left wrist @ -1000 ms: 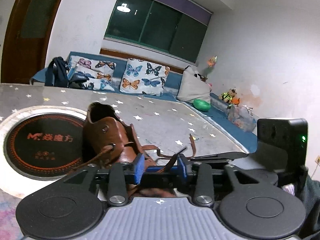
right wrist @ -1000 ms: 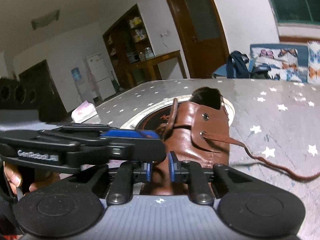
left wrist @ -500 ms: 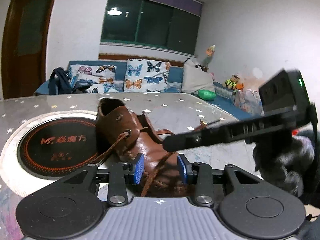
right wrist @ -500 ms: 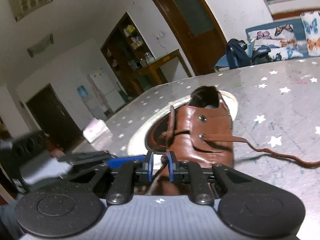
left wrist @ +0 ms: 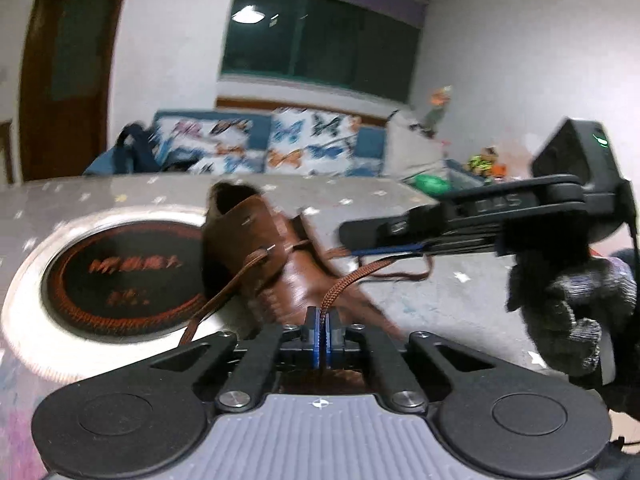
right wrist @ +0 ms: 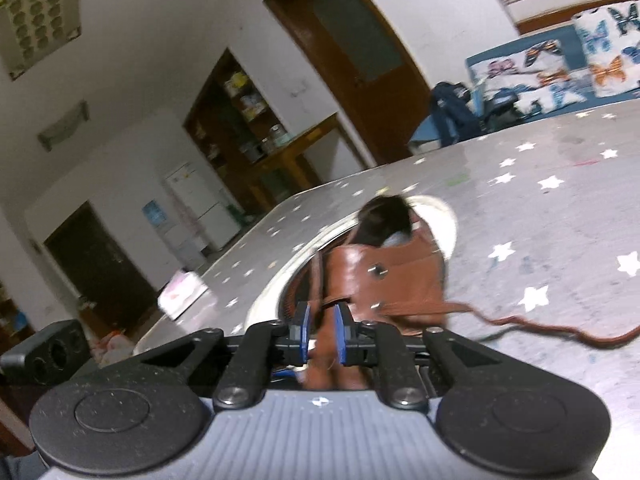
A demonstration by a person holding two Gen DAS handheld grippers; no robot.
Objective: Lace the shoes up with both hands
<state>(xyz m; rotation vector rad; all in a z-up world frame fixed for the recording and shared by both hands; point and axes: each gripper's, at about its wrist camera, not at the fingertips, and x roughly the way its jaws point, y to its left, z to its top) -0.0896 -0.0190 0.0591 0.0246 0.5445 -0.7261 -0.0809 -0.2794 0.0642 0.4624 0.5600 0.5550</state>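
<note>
Your left gripper [left wrist: 322, 325] is pinched tight on a brown lace [left wrist: 352, 276]; its blue pads [left wrist: 318, 334] meet with only the cord between them. From the pads the lace rises up and to the right toward your right gripper [left wrist: 362, 246], which reaches in from the right side of the left wrist view with your gloved hand [left wrist: 568, 304] behind it.

The brown leather shoe [left wrist: 276, 260] sits on the counter [left wrist: 440, 304], its heel end over the edge of a round black disc with orange lettering [left wrist: 120, 276] set in a pale ring. The shoe's opening faces up and away from you. A second strand of lace [left wrist: 224, 292] leaves an eyelet on the shoe's side and trails down toward the left gripper's body.

In the right wrist view your right gripper [right wrist: 321, 330] has its pads [right wrist: 339, 330] a little apart, and they have just been opening. Brown leather or lace shows in the gap, but the blur keeps you from telling whether the pads press on it. From that side another lace end [right wrist: 552, 326] runs out across the star-patterned counter [right wrist: 560, 216] to the right, lying loose on the surface.

A sofa with butterfly cushions [left wrist: 280, 148] stands beyond the counter.
</note>
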